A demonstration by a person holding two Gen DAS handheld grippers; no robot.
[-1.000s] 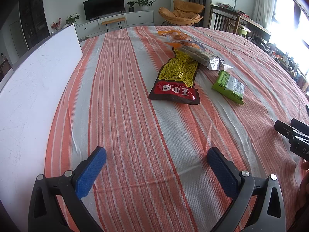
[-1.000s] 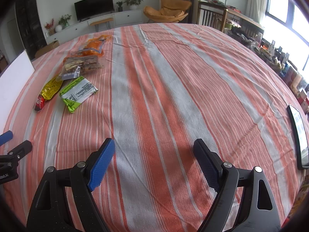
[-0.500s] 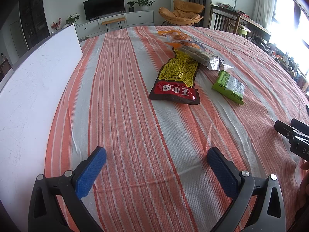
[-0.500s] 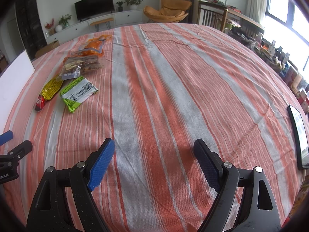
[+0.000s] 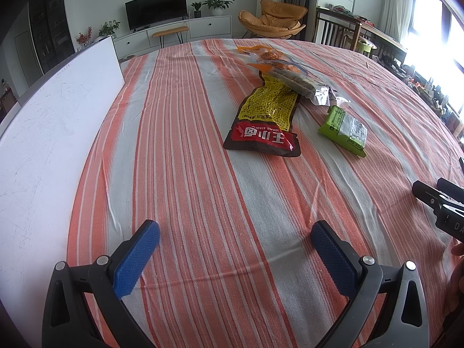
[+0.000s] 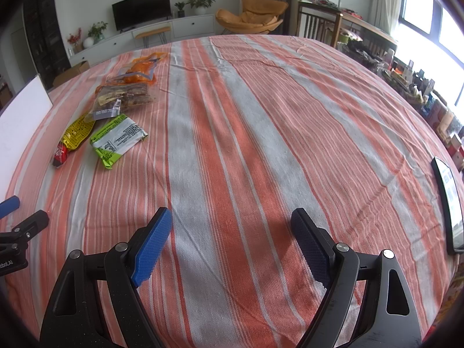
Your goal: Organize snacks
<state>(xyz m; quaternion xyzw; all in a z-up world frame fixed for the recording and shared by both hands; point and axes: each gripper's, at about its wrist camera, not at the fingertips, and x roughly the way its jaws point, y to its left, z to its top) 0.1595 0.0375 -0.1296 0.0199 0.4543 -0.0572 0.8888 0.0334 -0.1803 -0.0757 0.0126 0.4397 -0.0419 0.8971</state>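
Several snack packs lie on the striped tablecloth [image 5: 188, 174]. Nearest in the left wrist view is a yellow and red pouch [image 5: 265, 119], with a green packet [image 5: 343, 130] to its right. Behind them lie a clear bag of brown snacks [image 5: 293, 81] and an orange bag [image 5: 269, 56]. In the right wrist view the same group sits far left: green packet [image 6: 116, 140], yellow and red pouch [image 6: 74, 136], clear bag [image 6: 124, 100], orange bag [image 6: 139, 71]. My left gripper [image 5: 235, 246] stands open over bare cloth, well short of the pouch. Also empty, my right gripper [image 6: 230, 240] is open over cloth.
A large white board [image 5: 49, 133] lies along the table's left side. A dark phone [image 6: 448, 200] rests near the right edge. Part of the right gripper shows at the right border of the left wrist view. Chairs, a TV stand and cluttered shelves stand beyond the table.
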